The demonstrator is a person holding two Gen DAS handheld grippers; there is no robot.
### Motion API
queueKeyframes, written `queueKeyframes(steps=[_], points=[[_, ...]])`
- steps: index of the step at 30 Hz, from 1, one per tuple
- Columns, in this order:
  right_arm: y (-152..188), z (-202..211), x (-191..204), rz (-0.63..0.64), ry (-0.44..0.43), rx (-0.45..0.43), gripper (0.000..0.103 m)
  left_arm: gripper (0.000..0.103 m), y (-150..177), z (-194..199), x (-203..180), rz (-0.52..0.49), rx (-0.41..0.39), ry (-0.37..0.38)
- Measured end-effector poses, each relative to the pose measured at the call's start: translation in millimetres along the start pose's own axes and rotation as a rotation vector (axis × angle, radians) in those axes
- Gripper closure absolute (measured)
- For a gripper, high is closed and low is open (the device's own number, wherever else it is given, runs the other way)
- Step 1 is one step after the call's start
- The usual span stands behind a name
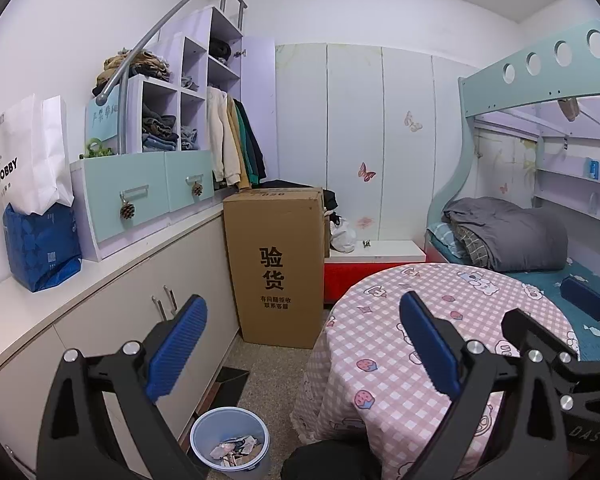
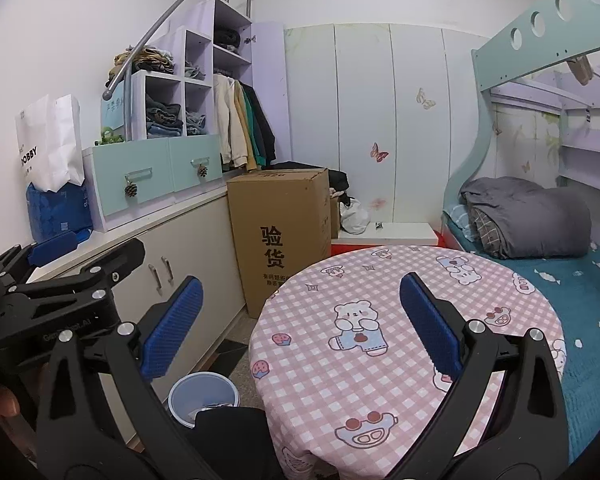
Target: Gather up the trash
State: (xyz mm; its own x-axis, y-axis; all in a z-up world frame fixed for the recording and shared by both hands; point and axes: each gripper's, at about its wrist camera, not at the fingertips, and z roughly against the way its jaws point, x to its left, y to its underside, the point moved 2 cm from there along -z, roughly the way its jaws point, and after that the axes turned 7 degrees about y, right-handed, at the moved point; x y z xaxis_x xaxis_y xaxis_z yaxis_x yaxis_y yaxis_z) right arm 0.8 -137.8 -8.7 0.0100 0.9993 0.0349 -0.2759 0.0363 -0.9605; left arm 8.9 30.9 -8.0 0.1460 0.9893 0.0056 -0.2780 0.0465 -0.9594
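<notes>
A light blue trash bin (image 1: pixel 230 442) stands on the floor left of the round table (image 1: pixel 420 344), with crumpled wrappers (image 1: pixel 232 450) inside. It also shows in the right wrist view (image 2: pixel 202 398), partly hidden by a dark object. My left gripper (image 1: pixel 302 350) is open and empty, raised above the floor and the table's left edge. My right gripper (image 2: pixel 300 326) is open and empty, above the pink checked tablecloth (image 2: pixel 380 340). The right gripper's finger also shows at the right of the left wrist view (image 1: pixel 584 300). The left gripper shows at the left of the right wrist view (image 2: pixel 52 264).
A tall cardboard box (image 1: pixel 278 264) stands behind the bin, next to a white cabinet (image 1: pixel 140 312) along the left wall. Bags (image 1: pixel 36 208) and a drawer unit (image 1: pixel 140 196) sit on the cabinet. A bunk bed (image 1: pixel 540 240) with a grey blanket is at the right.
</notes>
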Motion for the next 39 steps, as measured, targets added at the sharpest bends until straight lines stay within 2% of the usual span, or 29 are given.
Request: queueKeyframes(steps=[39], points=[[11.1,-9.0,1.9,-0.003,-0.003,0.029,0.006,0.008,7.8,-8.4,-1.9,0.013,0.013,0.005]])
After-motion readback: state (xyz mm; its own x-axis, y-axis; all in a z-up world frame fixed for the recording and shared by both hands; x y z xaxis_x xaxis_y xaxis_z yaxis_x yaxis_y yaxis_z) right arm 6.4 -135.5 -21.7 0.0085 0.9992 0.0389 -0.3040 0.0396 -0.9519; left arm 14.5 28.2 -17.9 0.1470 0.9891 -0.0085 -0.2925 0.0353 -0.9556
